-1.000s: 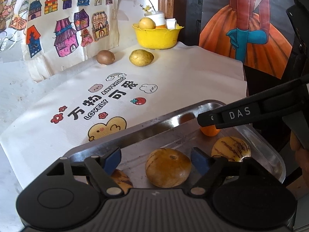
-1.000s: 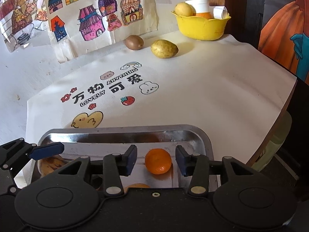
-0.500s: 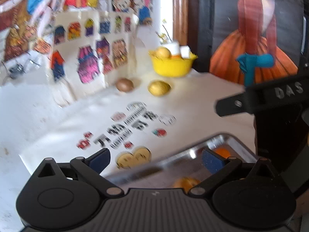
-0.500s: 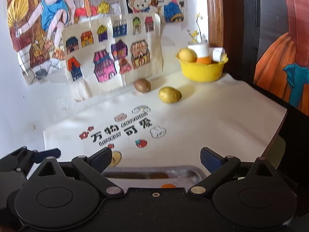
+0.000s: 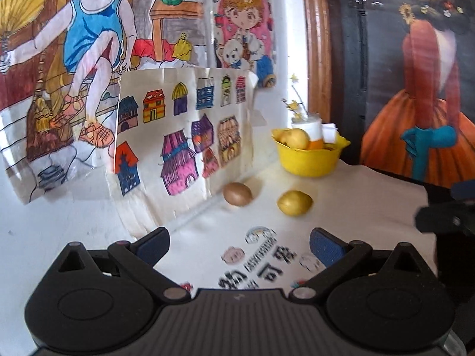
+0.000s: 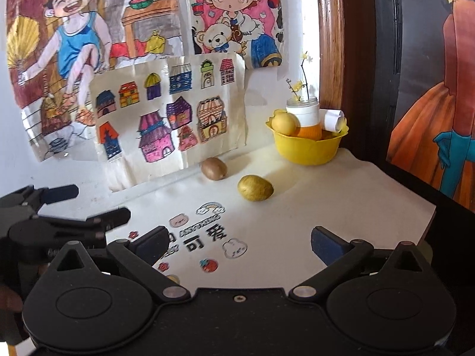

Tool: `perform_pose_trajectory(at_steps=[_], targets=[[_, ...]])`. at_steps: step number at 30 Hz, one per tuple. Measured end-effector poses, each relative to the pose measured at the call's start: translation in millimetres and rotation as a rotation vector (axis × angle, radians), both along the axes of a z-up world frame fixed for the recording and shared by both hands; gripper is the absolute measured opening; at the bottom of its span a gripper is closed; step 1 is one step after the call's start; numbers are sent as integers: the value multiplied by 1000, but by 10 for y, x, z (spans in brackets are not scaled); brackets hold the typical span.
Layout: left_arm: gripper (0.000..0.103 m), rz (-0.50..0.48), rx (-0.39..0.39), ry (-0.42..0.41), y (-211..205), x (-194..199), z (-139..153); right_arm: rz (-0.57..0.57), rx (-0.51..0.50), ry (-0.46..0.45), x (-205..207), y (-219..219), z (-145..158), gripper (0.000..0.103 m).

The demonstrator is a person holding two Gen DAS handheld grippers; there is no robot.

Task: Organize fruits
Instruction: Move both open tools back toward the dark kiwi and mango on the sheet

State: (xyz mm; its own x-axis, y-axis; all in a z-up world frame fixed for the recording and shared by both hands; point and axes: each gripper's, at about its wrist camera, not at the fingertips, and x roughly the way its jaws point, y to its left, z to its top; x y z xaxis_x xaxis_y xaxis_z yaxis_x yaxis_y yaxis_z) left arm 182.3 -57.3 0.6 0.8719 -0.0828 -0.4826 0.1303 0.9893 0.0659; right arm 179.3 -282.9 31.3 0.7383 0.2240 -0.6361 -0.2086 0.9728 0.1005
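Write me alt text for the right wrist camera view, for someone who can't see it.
An open black two-finger right gripper, holding nothing, hovers over a white printed tablecloth. Ahead lie a brown oval kiwi and a yellow-green oval fruit, apart, before a yellow plastic bowl; children's coloured drawings cover the wall.

Two grippers: left [image 5: 239, 244], right [image 6: 239, 241], each two fingers, spread.
Loose fruits on cloth: two: brown [image 6: 214, 168], yellow-green [image 6: 255, 188].
One bowl [image 6: 305, 148]; inside, one yellow fruit [image 6: 284, 123], one jar [image 6: 308, 120].
Wall drawings: three.
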Motion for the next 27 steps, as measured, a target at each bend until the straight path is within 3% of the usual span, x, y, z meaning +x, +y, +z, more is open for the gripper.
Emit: perform_pose_trajectory(at_steps=[9,15,27], targets=[[103,30,-56,31,-53,1014,-290,-5,-6,40,567,-55,-287,102],[102,32,-144,55,-126,1739,-603,20,-11,67,1029,-51,-505,102],[98,83,-47,132,-421,2771,-1294,43,25,131,1498,-100,-937,102]])
